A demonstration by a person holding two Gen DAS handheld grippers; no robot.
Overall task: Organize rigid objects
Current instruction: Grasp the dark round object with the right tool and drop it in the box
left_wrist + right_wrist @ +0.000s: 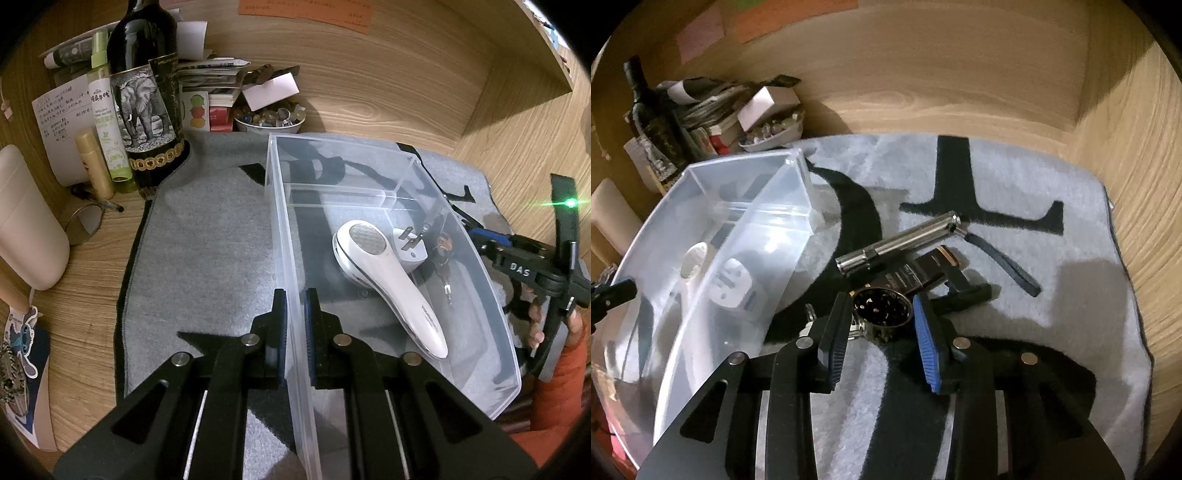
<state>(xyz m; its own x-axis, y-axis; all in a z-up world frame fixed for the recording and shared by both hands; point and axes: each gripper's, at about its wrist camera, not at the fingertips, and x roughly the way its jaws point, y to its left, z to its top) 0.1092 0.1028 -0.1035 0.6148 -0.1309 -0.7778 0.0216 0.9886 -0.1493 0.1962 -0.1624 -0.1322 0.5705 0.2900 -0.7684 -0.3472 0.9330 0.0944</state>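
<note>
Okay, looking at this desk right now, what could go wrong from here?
The right gripper straddles the round dark watch; its open fingers could clip the flashlight or dark tube behind it. The left gripper pinches only the clear bin wall, so a tug might tilt it.

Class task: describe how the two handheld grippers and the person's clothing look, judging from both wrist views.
Both grippers are black angular linkages with round silver pivot pins and blue ribbed pads on the fingers. The right gripper, seen from the left wrist view, carries white "DAS" lettering and a bright green light. The left gripper looks alike. The person wears an orange padded sleeve.
</note>
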